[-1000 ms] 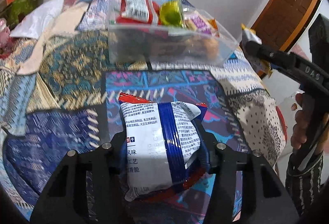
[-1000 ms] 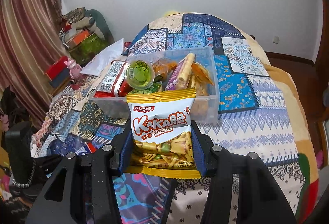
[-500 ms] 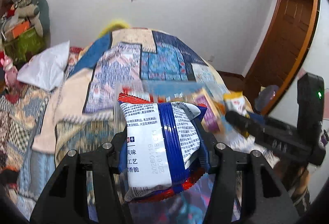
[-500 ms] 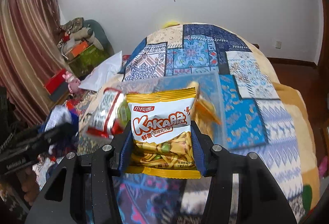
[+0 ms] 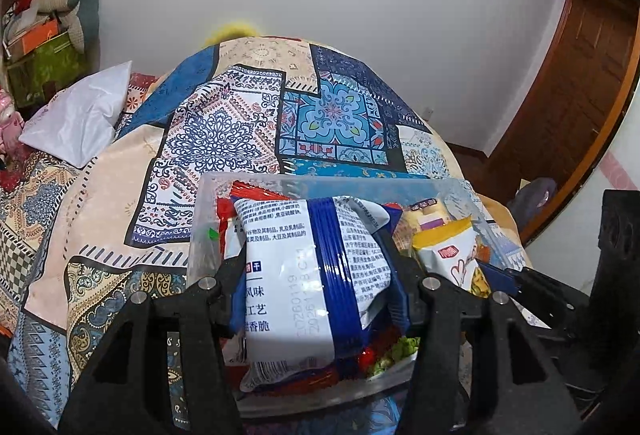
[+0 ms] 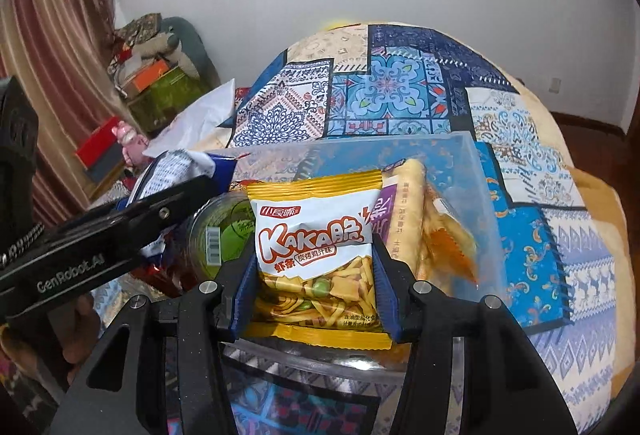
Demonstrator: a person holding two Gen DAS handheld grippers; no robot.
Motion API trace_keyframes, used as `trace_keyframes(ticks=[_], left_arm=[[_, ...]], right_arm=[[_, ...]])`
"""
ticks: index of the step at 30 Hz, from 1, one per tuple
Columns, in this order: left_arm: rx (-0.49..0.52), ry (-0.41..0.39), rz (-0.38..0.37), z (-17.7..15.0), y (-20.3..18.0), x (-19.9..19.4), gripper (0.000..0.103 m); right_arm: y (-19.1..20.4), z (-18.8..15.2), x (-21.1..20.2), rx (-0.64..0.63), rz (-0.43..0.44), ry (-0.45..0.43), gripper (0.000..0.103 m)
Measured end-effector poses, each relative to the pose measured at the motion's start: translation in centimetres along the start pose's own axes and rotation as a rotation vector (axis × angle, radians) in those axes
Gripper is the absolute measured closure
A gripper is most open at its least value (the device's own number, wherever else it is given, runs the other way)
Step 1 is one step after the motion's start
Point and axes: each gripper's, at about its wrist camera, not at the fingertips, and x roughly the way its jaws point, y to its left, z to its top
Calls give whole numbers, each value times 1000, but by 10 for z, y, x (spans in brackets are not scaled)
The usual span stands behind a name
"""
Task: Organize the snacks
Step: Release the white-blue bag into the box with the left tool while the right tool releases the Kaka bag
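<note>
My left gripper [image 5: 316, 275] is shut on a white and blue snack packet [image 5: 296, 283] and holds it over the left part of the clear plastic bin [image 5: 204, 211] on the bed. My right gripper [image 6: 314, 283] is shut on a yellow and white Kaka snack packet [image 6: 316, 235] and holds it over the middle of the same bin [image 6: 472, 163]. The bin holds several snacks, among them a green jelly cup [image 6: 228, 235] and a long beige packet [image 6: 408, 219]. The left gripper and its packet [image 6: 172, 171] show at the left in the right wrist view.
The bin stands on a patchwork quilt [image 5: 224, 131] that covers the bed. A white pillow [image 5: 80, 115] lies at the left. Boxes and clutter [image 6: 156, 83] are stacked by the curtain. A wooden door [image 5: 576, 83] is at the right.
Both grippers have moved forward and up with their packets, from in front of the bin to over it. Both grips have stayed shut.
</note>
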Motion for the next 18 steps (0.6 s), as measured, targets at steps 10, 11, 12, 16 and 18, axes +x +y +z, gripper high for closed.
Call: trace_keyframes(ticks=[10, 11, 12, 16, 18], left_arm=[[-13, 3, 0, 6, 1, -25, 22], [-11, -1, -4, 7, 0, -29, 22], [-2, -12, -4, 7, -2, -38, 22], [45, -68, 4, 7, -13, -75, 22], [60, -96, -2, 8, -19, -94, 22]], right_arm=[[7, 4, -22, -23, -35, -17, 26], [7, 5, -27, -28, -42, -23, 26], [7, 6, -30, -30, -42, -25, 26], [5, 8, -57, -15, -32, -54, 26], [6, 9, -78, -12, -29, -84, 26]])
